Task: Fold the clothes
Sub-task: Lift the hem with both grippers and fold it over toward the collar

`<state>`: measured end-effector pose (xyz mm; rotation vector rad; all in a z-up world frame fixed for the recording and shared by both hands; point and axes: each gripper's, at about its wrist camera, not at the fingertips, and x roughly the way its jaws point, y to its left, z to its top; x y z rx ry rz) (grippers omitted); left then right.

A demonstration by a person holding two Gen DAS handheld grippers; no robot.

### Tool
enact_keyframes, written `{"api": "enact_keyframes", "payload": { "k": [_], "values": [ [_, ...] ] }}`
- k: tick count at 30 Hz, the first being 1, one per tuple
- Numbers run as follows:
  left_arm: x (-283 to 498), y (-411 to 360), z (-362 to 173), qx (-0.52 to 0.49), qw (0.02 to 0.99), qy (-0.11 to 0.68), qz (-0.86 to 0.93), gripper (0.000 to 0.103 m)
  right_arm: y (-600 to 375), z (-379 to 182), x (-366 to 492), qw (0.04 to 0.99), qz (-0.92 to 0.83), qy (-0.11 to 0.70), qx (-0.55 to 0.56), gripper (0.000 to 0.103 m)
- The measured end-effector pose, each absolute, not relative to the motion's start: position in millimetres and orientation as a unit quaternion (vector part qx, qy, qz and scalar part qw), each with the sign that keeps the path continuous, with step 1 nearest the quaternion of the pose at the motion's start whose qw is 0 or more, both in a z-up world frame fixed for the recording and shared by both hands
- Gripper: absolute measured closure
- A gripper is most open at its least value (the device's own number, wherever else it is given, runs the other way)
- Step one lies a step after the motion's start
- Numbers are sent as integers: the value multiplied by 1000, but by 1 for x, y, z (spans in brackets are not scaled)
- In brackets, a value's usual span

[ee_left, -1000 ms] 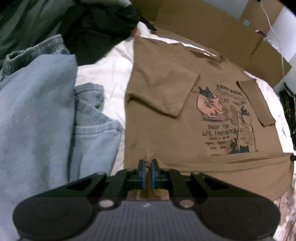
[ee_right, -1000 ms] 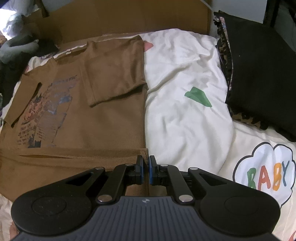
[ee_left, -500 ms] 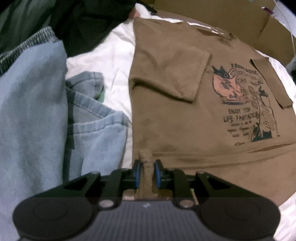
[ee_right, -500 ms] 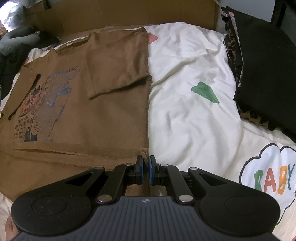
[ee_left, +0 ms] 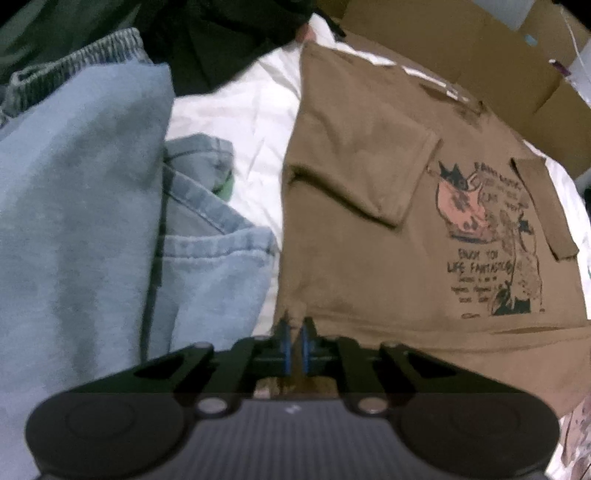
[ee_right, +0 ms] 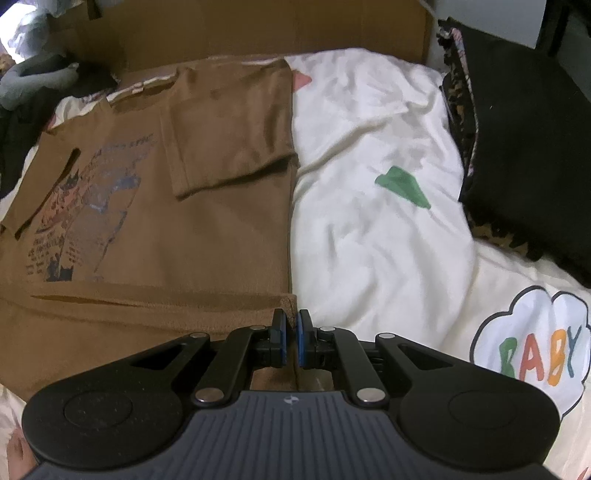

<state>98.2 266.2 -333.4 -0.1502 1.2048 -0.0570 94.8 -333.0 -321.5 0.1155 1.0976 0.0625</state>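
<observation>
Covering bed, white sheet (ee_right: 369, 229); cardboard (ee_right: 258, 33) behind; both hand-held grippers (ee_left: 294, 338) (ee_right: 289, 332) pinching brown T-shirt (ee_right: 221, 240) hem.

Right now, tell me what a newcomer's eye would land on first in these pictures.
The brown T-shirt with a cat print lies flat mid-bed, sleeves folded in; the left gripper and the right gripper are each pinching a corner of its near edge. Blue jeans are heaped beside it, and a colourful BABY cloud marks the white sheet.
</observation>
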Motion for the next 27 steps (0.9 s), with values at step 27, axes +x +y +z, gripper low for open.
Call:
{"api": "enact_keyframes", "payload": {
  "k": [27],
  "values": [
    [149, 263, -244, -73, 877, 474, 14, 98, -340, -251, 143, 899, 30, 433, 55, 99]
  ]
}}
